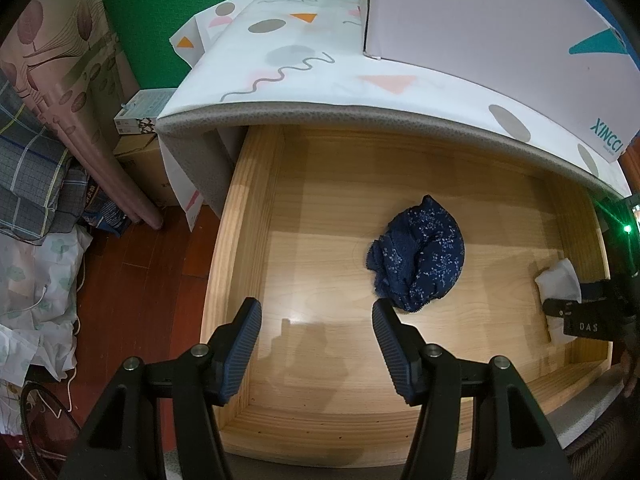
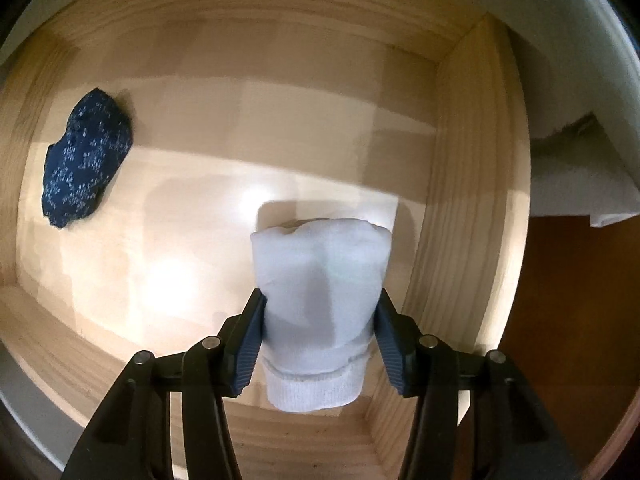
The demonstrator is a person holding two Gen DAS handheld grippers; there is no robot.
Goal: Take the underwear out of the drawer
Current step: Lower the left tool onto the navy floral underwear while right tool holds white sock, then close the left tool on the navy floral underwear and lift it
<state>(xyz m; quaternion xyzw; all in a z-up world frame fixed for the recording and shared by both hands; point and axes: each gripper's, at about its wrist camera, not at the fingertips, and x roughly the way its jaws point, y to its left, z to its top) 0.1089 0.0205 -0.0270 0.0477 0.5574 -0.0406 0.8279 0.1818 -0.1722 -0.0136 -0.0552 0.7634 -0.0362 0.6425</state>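
Here, a white rolled bundle (image 2: 320,304) is pinched between the two fingers of the right gripper (image 2: 320,336), near the right wall of the wooden drawer (image 2: 460,200). The left gripper (image 1: 316,344) is held wide apart, with nothing between its fingers. The dark blue underwear (image 1: 418,254) is seen just past its right fingertip, on the drawer floor.

Right gripper (image 1: 580,320) hides half the white bundle (image 1: 558,284) in the left view; drawer (image 2: 460,200) walls around it smear blurry.
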